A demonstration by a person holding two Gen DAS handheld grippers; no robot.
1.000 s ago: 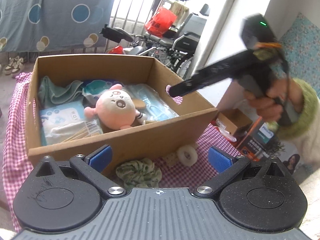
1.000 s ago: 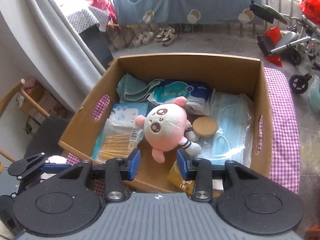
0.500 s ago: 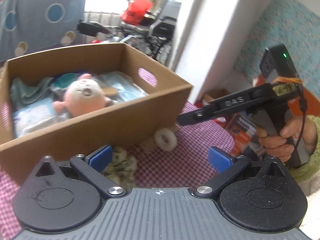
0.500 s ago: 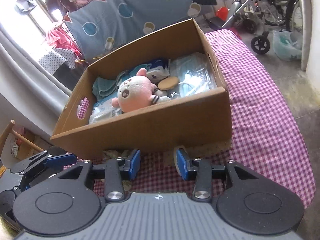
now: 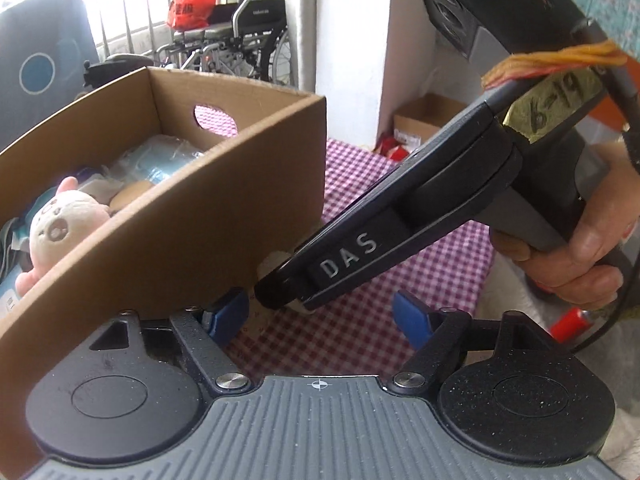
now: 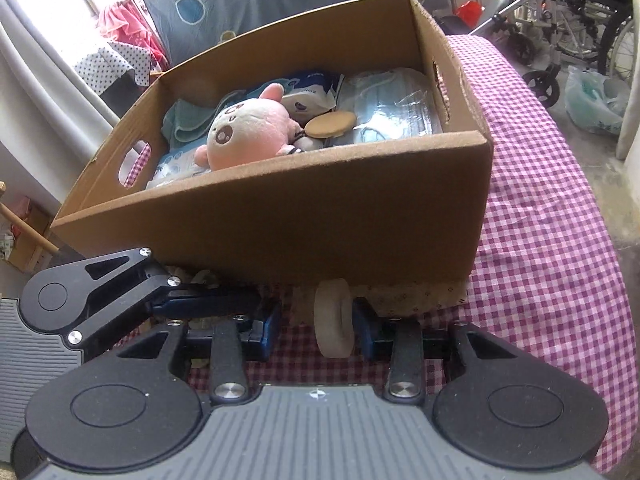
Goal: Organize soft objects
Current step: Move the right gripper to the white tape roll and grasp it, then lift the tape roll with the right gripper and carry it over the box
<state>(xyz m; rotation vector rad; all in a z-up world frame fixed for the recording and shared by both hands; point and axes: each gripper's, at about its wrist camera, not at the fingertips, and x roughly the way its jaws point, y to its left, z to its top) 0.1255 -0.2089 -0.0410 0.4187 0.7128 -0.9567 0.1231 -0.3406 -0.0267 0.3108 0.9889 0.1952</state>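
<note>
1. In the right wrist view, the right gripper (image 6: 316, 328) sits low over the checked cloth (image 6: 552, 216), its blue pads parted with a white foam ring (image 6: 334, 318) standing on edge between them. The ring lies against the right pad (image 6: 366, 330), while a gap shows between it and the left pad; whether it is gripped I cannot tell.
2. At 9 o'clock from that ring, the left gripper (image 6: 224, 304) reaches in from the side, close by the right gripper.
3. In the left wrist view, the left gripper's (image 5: 320, 316) pads stand wide apart with nothing between them but cloth; the right gripper's black finger tip lies at 11 o'clock, just ahead.
4. At 12 o'clock from the ring, touching distance behind it, rises the cardboard box (image 6: 320, 208).
5. Inside the box lie a pink plush toy (image 6: 248, 130), a tan round pad (image 6: 330, 124), bagged face masks (image 6: 394, 106) and a teal cloth (image 6: 186, 122).
</note>
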